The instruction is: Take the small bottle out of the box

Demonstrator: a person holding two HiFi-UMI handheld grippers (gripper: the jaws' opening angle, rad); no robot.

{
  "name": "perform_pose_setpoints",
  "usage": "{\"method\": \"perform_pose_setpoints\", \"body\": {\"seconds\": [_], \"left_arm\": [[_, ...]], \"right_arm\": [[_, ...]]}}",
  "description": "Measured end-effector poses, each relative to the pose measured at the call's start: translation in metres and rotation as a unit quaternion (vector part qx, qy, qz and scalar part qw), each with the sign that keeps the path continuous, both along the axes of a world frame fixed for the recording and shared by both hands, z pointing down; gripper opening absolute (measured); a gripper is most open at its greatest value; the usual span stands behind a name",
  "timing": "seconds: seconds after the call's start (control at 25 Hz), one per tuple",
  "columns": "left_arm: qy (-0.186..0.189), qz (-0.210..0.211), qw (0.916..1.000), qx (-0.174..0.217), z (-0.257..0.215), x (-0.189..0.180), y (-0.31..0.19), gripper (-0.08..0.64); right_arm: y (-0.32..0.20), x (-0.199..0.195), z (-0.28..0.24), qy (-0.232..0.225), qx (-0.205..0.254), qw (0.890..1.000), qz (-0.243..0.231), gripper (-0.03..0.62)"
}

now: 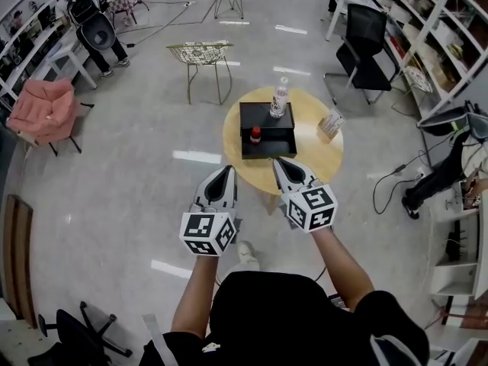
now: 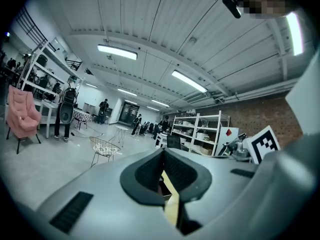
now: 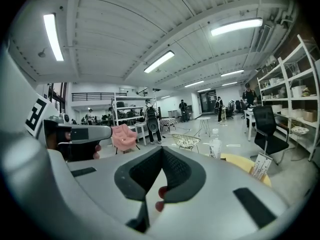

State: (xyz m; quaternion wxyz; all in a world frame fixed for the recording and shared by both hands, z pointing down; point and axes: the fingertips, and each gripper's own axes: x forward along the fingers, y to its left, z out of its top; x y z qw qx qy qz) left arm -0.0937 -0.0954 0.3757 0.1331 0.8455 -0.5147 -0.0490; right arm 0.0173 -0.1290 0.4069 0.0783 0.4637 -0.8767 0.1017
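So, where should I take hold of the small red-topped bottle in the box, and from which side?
Its top, from above, I think: the small red-topped bottle stands upright inside the black box, whose walls would hinder a sideways approach.

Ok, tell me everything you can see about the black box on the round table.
The black box sits near the middle of the round light-wood table. It looks matte and rectangular, in two sections: a flat rear panel, perhaps a folded-back lid, and an open tray nearer the person. A small red-topped bottle stands at the tray's left rear. A taller clear bottle stands at the rear panel's right edge; whether on it or behind it is unclear.
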Motion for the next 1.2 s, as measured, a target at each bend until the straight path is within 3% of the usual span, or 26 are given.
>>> {"method": "perform_pose_setpoints", "body": {"seconds": [0.44, 1.2], "left_arm": [[-0.004, 0.008, 0.9999, -0.007, 0.007, -0.033, -0.048, 0.009], [-0.007, 0.021, 0.9993, -0.03, 0.032, -0.021, -0.085, 0.009]], "right_arm": [[-0.048, -0.029, 0.007, 0.003, -0.003, 1.0, 0.009, 0.002], [-0.09, -0.018, 0.029, 0.016, -0.021, 0.999, 0.018, 0.002]]}}
